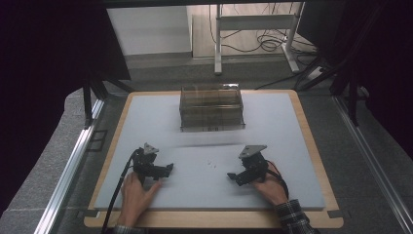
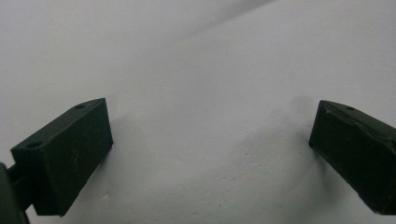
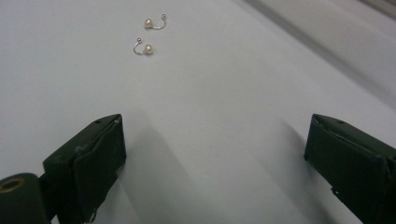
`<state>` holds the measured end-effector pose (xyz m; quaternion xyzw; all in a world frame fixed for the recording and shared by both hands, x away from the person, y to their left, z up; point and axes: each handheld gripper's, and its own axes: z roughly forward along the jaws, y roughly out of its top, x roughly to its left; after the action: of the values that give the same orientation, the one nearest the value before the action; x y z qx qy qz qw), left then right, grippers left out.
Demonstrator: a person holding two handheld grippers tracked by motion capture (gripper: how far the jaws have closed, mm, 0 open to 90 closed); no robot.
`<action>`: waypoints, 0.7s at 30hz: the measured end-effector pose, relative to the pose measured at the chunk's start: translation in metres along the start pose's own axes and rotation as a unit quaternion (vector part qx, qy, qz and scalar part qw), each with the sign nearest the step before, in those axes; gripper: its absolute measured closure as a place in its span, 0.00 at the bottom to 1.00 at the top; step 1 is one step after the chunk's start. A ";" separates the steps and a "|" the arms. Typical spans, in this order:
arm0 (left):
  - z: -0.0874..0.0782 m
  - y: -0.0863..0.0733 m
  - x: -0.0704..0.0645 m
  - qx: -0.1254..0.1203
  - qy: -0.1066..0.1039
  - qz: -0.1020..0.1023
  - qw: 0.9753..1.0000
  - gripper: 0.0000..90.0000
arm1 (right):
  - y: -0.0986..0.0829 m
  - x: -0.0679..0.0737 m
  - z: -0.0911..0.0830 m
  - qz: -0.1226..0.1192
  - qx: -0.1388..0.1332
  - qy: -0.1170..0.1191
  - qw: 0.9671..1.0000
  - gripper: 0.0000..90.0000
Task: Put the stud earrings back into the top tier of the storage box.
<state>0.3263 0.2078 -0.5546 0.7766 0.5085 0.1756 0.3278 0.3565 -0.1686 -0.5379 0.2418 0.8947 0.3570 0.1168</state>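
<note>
One grey mat (image 1: 272, 126) covers the wooden table (image 1: 311, 141), with a clear plastic organiser box (image 1: 211, 107) at its far middle. The left gripper (image 1: 165, 171) and right gripper (image 1: 234, 176) rest near, both with jaws spread wide and empty. Between them lie two pearl earrings (image 3: 149, 35), tiny, side by side

No text, label, brand, number or sign can be read on anything here.

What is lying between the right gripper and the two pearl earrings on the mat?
Nothing: in the right gripper view, bare grey mat runs from the open right gripper up to the two pearl earrings.
</note>
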 end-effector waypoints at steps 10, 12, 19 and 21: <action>0.000 0.000 0.000 0.002 0.002 0.004 1.000 0.00 | 0.000 0.000 0.000 0.000 -0.001 0.000 1.000 0.05; 0.000 0.000 0.000 0.002 0.002 0.004 1.000 0.00 | 0.000 0.000 0.000 0.000 0.000 0.000 1.000 0.05; 0.000 0.000 0.000 0.002 0.002 0.004 1.000 0.00 | 0.000 0.000 0.000 0.001 0.000 0.000 1.000 0.05; -0.001 0.000 0.000 0.003 0.002 0.005 1.000 0.00 | 0.000 0.000 0.000 0.001 0.000 0.000 1.000 0.05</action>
<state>0.3259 0.2082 -0.5543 0.7795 0.5059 0.1774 0.3240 0.3564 -0.1686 -0.5379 0.2432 0.8942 0.3572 0.1166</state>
